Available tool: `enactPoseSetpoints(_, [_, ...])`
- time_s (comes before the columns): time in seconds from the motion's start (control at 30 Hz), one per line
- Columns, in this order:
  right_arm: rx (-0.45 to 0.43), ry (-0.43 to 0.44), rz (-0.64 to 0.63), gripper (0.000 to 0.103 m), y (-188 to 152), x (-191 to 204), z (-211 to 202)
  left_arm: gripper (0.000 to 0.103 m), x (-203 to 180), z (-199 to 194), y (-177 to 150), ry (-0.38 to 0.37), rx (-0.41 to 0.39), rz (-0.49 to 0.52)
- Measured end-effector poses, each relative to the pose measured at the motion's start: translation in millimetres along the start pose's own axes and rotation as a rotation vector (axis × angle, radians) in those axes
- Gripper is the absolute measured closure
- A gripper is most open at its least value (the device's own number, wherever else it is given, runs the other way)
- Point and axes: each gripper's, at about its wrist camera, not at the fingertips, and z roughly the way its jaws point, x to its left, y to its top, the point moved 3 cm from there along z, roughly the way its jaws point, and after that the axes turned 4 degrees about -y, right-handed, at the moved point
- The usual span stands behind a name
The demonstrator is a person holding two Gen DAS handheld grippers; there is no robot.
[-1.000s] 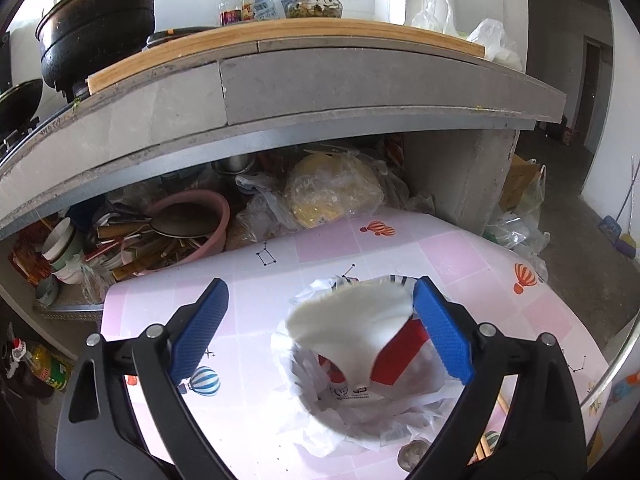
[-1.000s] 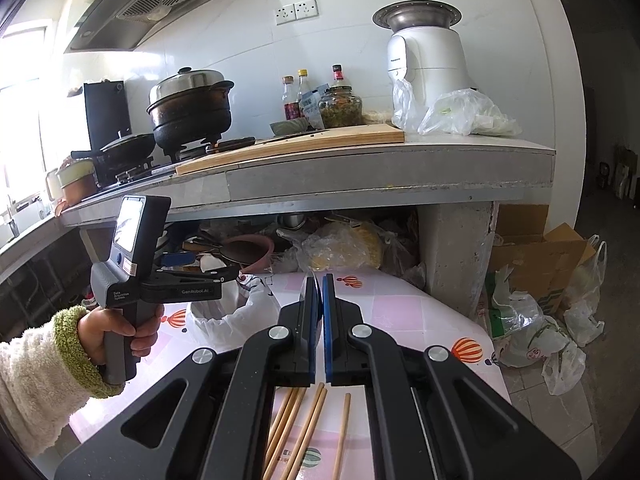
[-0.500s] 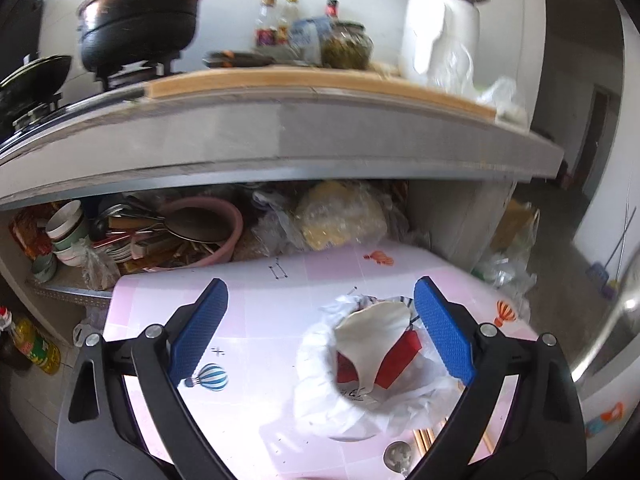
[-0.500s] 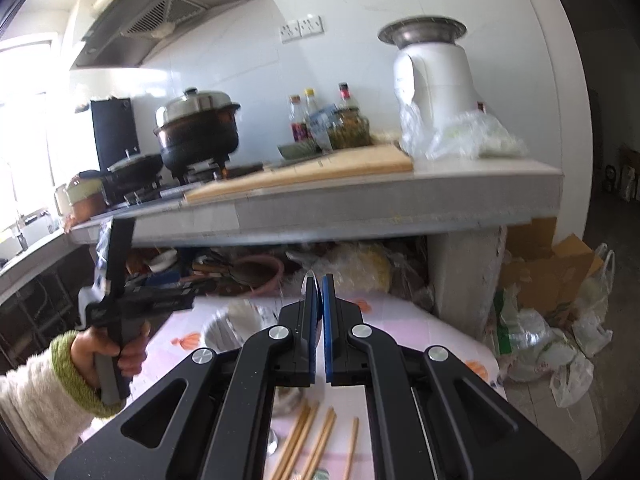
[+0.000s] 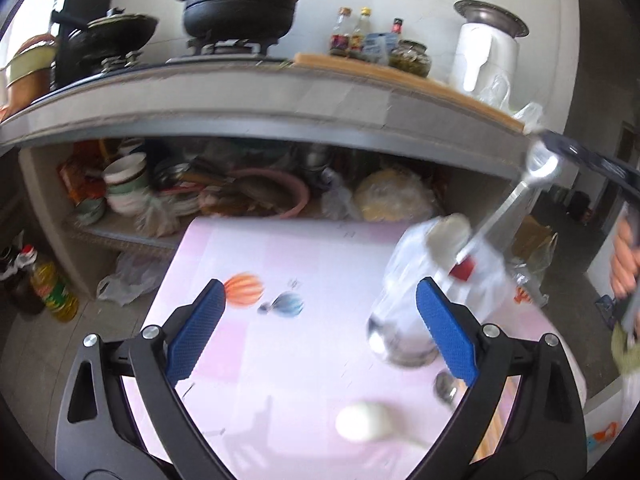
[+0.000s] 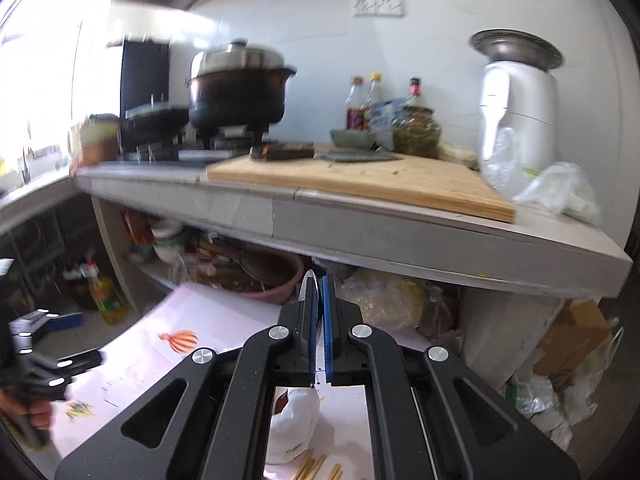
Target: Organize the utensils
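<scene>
Metal utensil [image 5: 516,196] dangles over the bagged cup [image 5: 400,344]
On the pink table [image 5: 280,264], the cup stands; above it the right gripper [image 6: 319,286] pinches the thin, stiff, slick utensil by its top end, though mid-handle looks steadier. The left gripper [image 5: 320,332] gapes wide and empty, now left of the cup it framed a second ago.

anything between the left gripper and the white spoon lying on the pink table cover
Nothing visible. The white spoon lies alone on the pink table cover, between the arms of the open left gripper. The plastic-wrapped steel cup and small metal spoon sit off to its right.
</scene>
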Motion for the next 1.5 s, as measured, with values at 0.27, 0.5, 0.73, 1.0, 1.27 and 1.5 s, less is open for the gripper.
enactPoseSetpoints(0.27, [0.107, -0.015, -0.205, 0.100, -16.7, 45.3, 59.5, 0.011, 32.7, -17.1, -50.5, 0.050, 0.036, -0.040])
enactPoseSetpoints(0.5, [0.164, 0.046, -0.365, 0.099, -29.6, 79.8, 77.7, 0.011, 45.0, -19.1, -65.8, 0.054, 0.046, -0.075])
enactPoseSetpoints(0.73, [0.200, 0.116, -0.430, 0.099, -36.4, 95.7, 75.8, 0.011, 46.3, -16.4, -67.5, 0.045, 0.047, -0.084])
enactPoseSetpoints(1.0, [0.247, 0.129, -0.494, 0.099, -55.1, 105.6, 81.7, 0.011, 44.9, -13.7, -68.8, 0.036, 0.056, -0.089])
enactPoseSetpoints(1.27, [0.272, 0.143, -0.463, 0.098, -57.2, 99.4, 86.5, 0.011, 42.1, -12.9, -70.5, 0.034, 0.063, -0.089])
enactPoseSetpoints(1.5, [0.199, 0.219, -0.287, 0.071, -32.5, 71.9, 57.0, 0.011, 37.6, -10.8, -72.4, 0.028, 0.074, -0.087])
